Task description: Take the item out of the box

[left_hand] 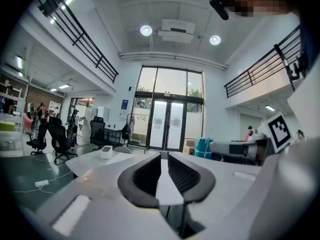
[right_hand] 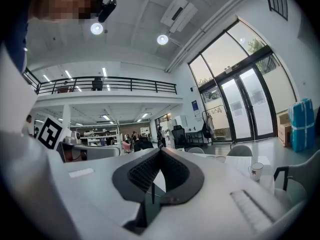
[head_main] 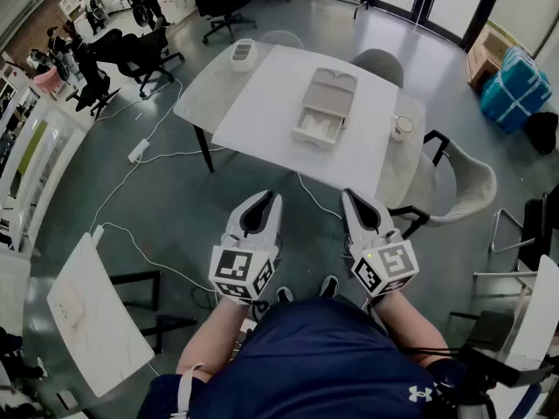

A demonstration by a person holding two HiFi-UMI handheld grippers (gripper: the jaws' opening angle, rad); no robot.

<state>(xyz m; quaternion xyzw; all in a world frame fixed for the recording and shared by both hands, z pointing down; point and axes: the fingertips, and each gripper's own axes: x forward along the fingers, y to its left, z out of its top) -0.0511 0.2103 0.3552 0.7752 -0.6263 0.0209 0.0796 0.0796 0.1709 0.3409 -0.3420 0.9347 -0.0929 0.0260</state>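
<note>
**A:** Both grippers are low and tucked in by the person's body. Why so far back?

**B:** My guess is that the reach hasn't begun. The left gripper (head_main: 267, 197) and right gripper (head_main: 349, 195) hang over bare floor, well apart from the table (head_main: 262, 94), and neither is carrying anything.

**A:** What are the jaws doing?

**B:** The left gripper view shows its jaws a narrow slit apart, with only the table's pale top showing through. The right gripper view shows its jaws meeting at the tips with nothing between them. Either pair would have to spread before it could take hold.

**A:** Where's the thing they're after?

**B:** The box (head_main: 301, 134) sits near the middle of the table with its lid thrown back flat behind it, so the tray faces up. That probably explains why nobody is working on a lid. A pale item (head_main: 321, 126) lies in the tray, too small from here to say what it is.

**A:** Is anything in the way?

**B:** Not much. A mug (head_main: 402, 127) stands near the right edge of the table, apart from the box, and a chair (head_main: 454, 186) is pulled out at that corner. I'd expect the person to walk up to the near edge, which looks clear.
</note>
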